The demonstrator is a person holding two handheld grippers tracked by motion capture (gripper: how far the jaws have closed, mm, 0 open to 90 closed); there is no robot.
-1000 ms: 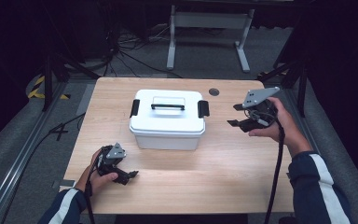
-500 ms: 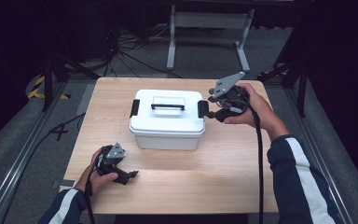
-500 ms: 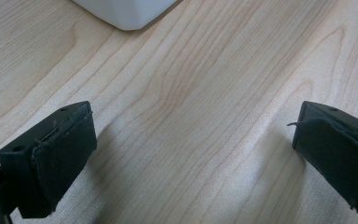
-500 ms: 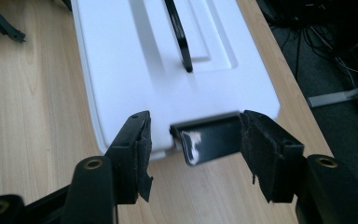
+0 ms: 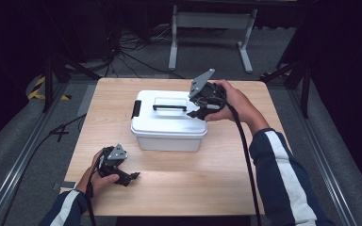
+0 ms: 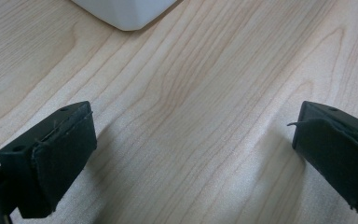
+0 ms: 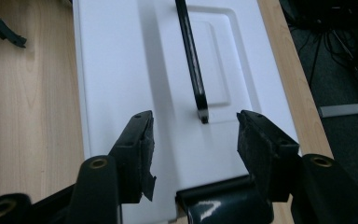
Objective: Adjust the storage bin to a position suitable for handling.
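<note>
One white box (image 5: pixel 168 121) with one black handle (image 7: pixel 192 60) is shown. Right tool (image 5: pixel 194 111), half spread and closing, hangs over its latch end; left tool (image 5: pixel 131 178), spread wide, is held near its front corner.

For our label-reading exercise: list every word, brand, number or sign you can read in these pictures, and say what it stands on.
None can be read.
White lidded box: lid and black handle are plain in the high view and the right gripper view.
Wooden table: bare grain.
Yellow-and-black striped floor tape: stripes alone, no lettering.
</note>
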